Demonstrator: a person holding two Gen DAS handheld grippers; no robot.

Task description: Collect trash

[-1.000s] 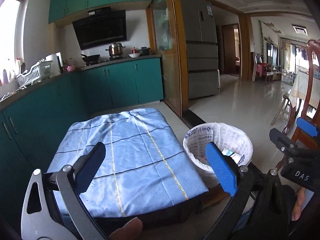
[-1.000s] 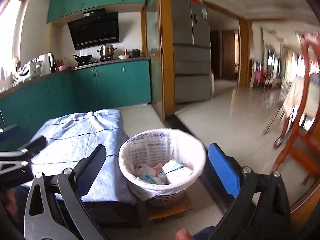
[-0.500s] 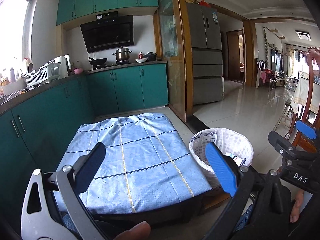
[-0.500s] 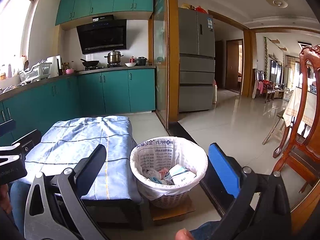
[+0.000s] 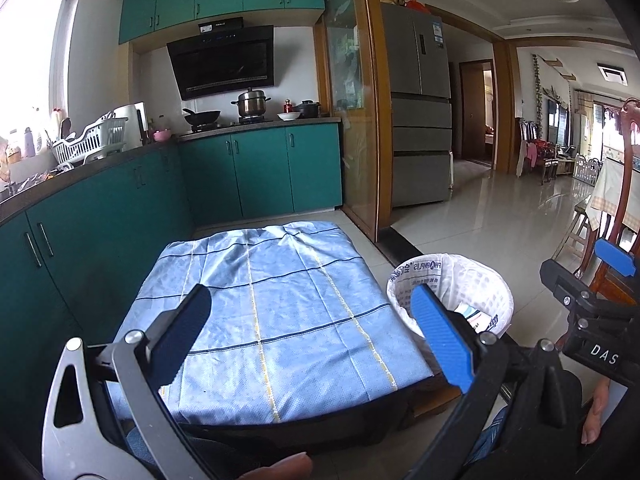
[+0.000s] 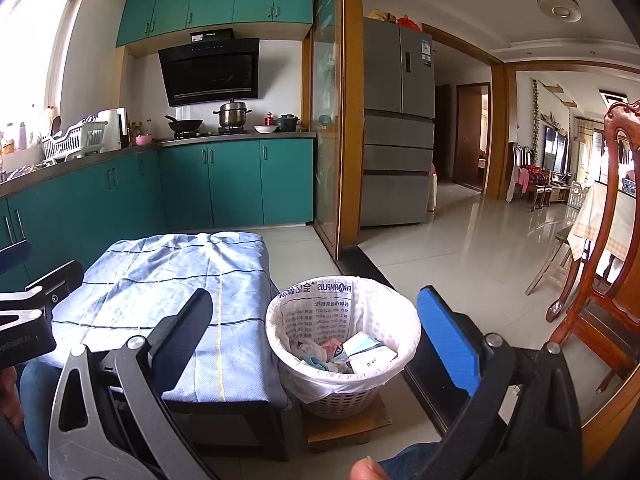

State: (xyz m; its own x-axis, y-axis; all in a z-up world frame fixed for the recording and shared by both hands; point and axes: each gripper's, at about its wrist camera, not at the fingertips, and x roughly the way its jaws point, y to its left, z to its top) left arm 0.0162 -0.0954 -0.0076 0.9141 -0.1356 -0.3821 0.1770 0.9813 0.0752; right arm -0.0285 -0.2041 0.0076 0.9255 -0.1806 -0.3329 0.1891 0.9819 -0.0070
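The left gripper (image 5: 308, 336) is held above the near edge of a low desk (image 5: 320, 428) draped in a light blue cloth (image 5: 272, 304) with dark and yellow lines, and its fingers (image 5: 440, 340) stand wide apart with nothing between them. The right gripper (image 6: 316, 344) is held over the desk's right edge, its fingers (image 6: 448, 344) likewise spread apart and empty. Just beside the desk's right edge stands a white woven trash basket (image 6: 340, 400), lined with a white printed plastic bag (image 6: 316, 304) and set on a small wooden board (image 6: 348, 424) on the tiled floor (image 6: 460, 256). Inside the basket lies the trash (image 6: 352, 354): crumpled wrappers and a white-and-blue packet, piled loosely against the far-right wall of the liner. The cloth on the desk shows only wrinkles near its far edge. In the left wrist view the basket (image 5: 488, 300) appears past the right finger, and the right gripper's body (image 5: 592, 316) shows at the right side. Teal cabinets (image 6: 236, 180) run behind the desk, a grey refrigerator (image 6: 396, 128) stands past a wooden door frame, and a carved wooden chair (image 6: 612, 240) stands on the right.
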